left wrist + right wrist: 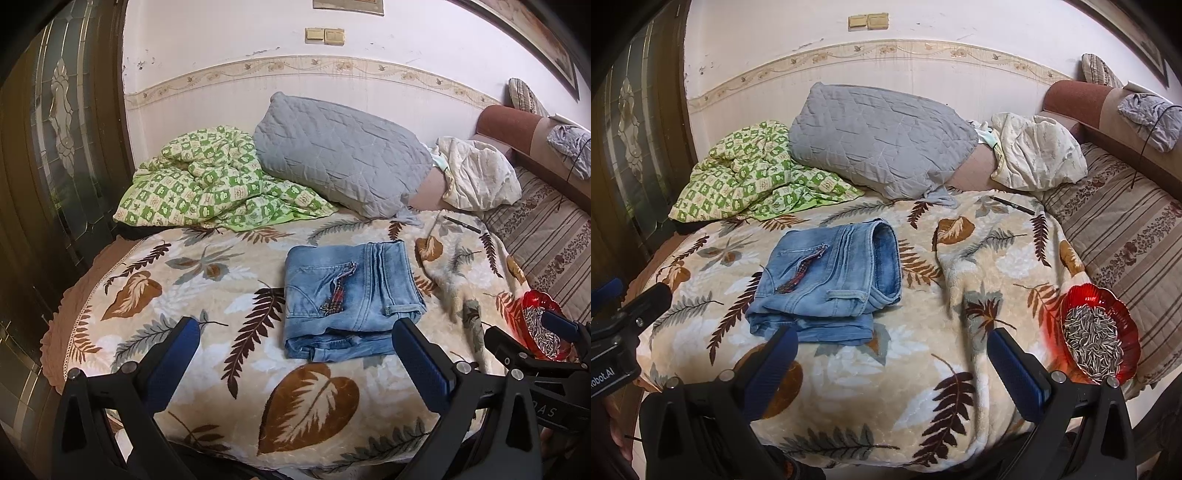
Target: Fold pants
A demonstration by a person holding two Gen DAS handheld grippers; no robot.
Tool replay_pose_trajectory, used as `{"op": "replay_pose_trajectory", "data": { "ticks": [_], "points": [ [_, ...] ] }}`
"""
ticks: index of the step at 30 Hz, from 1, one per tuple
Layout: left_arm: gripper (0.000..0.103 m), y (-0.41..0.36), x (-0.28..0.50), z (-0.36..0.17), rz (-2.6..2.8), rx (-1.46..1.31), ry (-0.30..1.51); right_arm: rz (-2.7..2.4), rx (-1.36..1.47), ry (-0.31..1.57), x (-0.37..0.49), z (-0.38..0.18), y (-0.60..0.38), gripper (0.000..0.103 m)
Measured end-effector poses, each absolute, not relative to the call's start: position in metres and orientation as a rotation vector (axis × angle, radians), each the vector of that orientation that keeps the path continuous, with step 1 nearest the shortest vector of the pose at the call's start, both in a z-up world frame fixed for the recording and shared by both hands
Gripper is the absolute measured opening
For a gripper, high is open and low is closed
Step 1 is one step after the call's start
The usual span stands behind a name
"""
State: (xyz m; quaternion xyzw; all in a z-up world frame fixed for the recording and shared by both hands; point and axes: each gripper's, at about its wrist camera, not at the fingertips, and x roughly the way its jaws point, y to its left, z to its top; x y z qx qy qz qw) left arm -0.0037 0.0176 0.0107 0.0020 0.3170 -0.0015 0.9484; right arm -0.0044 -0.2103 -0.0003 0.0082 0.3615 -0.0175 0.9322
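Observation:
Light blue jeans [347, 295] lie folded in a compact rectangle on the leaf-patterned blanket [207, 295]; they also show in the right wrist view [831, 284]. My left gripper [295, 328] is open and empty, held just short of the jeans' near edge. My right gripper [892, 339] is open and empty, to the right of the jeans and near their front edge. The right gripper also shows at the right edge of the left wrist view [546, 332], and the left gripper at the left edge of the right wrist view [631, 299].
A red glass dish of sunflower seeds [1099, 336] sits on the blanket at the right, close to my right fingers. A grey quilted pillow [879, 136], a green checked quilt [750, 173], a cream cloth [1038, 151] and a pen [1012, 205] lie behind. A wooden door [55, 147] stands left.

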Motion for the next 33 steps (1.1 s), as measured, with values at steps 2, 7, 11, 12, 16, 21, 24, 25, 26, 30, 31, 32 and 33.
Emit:
{"op": "replay_pose_trajectory", "data": {
  "ticks": [2,7,11,12,16,21,24,25,26,30,31,32,33],
  "points": [
    [0.103,0.0173,-0.0031,0.011,-0.005,0.006,0.645,-0.035,0.02,0.741,-0.0041,-0.0002,-0.2106,0.103],
    [0.103,0.0169,-0.0036,0.0108,-0.002,0.004,0.646,-0.033,0.017,0.742,-0.004,-0.0002,-0.2111,0.103],
    [0.103,0.0169,-0.0031,0.0107,-0.003,0.005,0.645,-0.035,0.02,0.744,-0.004,-0.0012,-0.2109,0.103],
    [0.103,0.0171,-0.0032,0.0107,-0.004,0.005,0.645,-0.035,0.022,0.744,-0.0046,-0.002,-0.2106,0.103],
    [0.103,0.017,-0.0037,0.0107,-0.002,0.004,0.646,-0.038,0.021,0.743,-0.0047,-0.0029,-0.2105,0.103],
    [0.103,0.0167,-0.0031,0.0108,-0.003,0.005,0.646,-0.042,0.023,0.744,-0.0054,-0.0045,-0.209,0.103],
    [0.103,0.0166,-0.0029,0.0108,-0.004,0.006,0.646,-0.043,0.024,0.744,-0.0052,-0.0039,-0.2097,0.103],
    [0.103,0.0163,-0.0028,0.0108,-0.003,0.005,0.646,-0.042,0.024,0.745,-0.0052,-0.004,-0.2097,0.103],
    [0.103,0.0163,-0.0028,0.0108,-0.003,0.005,0.646,-0.042,0.024,0.745,-0.0053,-0.0041,-0.2096,0.103],
    [0.103,0.0162,-0.0029,0.0108,-0.004,0.006,0.646,-0.043,0.025,0.745,-0.0054,-0.005,-0.209,0.103],
    [0.103,0.0159,-0.0028,0.0107,-0.003,0.004,0.645,-0.043,0.025,0.745,-0.0053,-0.0044,-0.2094,0.103],
    [0.103,0.016,-0.0026,0.0107,-0.003,0.004,0.646,-0.043,0.025,0.746,-0.0054,-0.0048,-0.2092,0.103],
    [0.103,0.0161,-0.0027,0.0106,-0.003,0.003,0.647,-0.042,0.024,0.746,-0.0057,-0.0052,-0.209,0.103]
  ]
}}
